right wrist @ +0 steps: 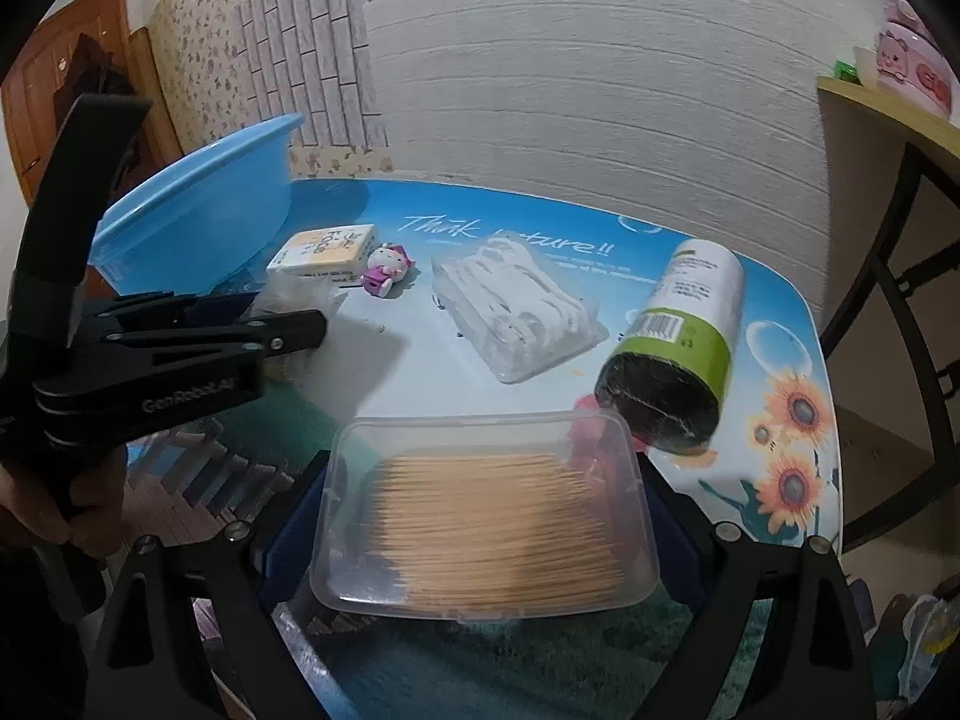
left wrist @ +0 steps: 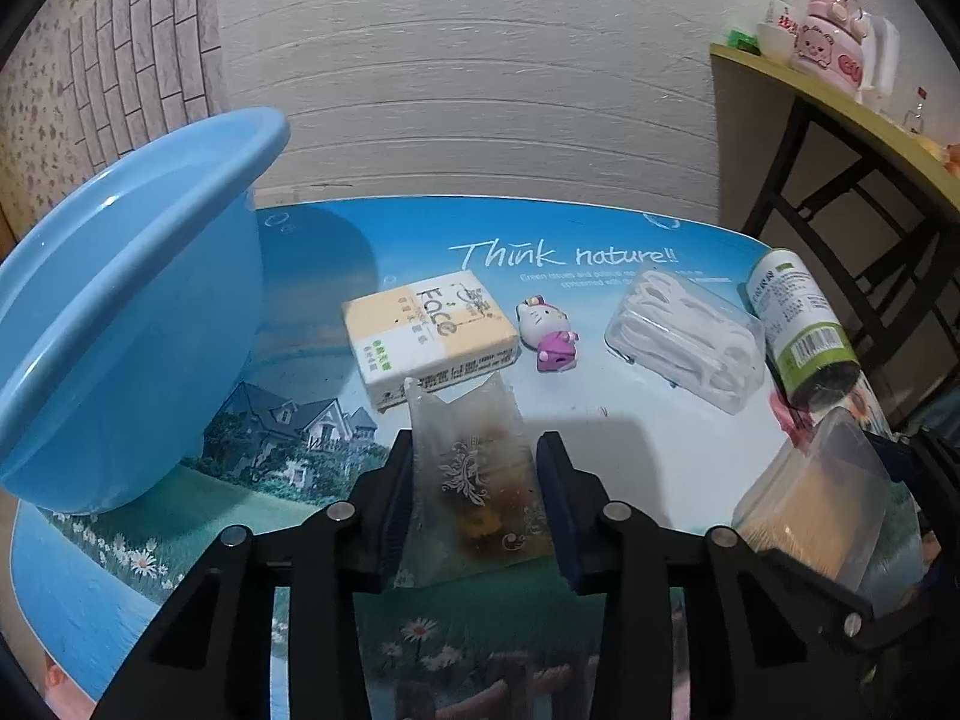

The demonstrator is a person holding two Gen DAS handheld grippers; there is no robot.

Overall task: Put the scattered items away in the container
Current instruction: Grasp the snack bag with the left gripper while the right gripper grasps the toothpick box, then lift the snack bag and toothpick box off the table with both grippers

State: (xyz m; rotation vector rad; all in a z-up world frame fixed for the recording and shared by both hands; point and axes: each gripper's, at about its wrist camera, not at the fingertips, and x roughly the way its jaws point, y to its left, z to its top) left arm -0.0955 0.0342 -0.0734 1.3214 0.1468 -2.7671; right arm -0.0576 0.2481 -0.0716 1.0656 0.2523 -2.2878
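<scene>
My left gripper (left wrist: 475,480) is shut on a clear tea sachet (left wrist: 474,474) with dried flowers inside, held above the table. My right gripper (right wrist: 489,510) is shut on a clear toothpick box (right wrist: 489,510), which also shows in the left wrist view (left wrist: 816,504). The blue basin (left wrist: 120,324) stands at the left, also seen in the right wrist view (right wrist: 204,222). On the table lie a tissue pack (left wrist: 429,336), a Hello Kitty toy (left wrist: 549,330), a clear pack of floss picks (left wrist: 684,336) and a green-labelled roll (left wrist: 804,330).
The table (left wrist: 600,450) carries a printed landscape cover and sits against a white wall. A shelf (left wrist: 840,114) with cups stands at the right, beyond the table's edge. In the right wrist view the left gripper (right wrist: 180,348) is at the left.
</scene>
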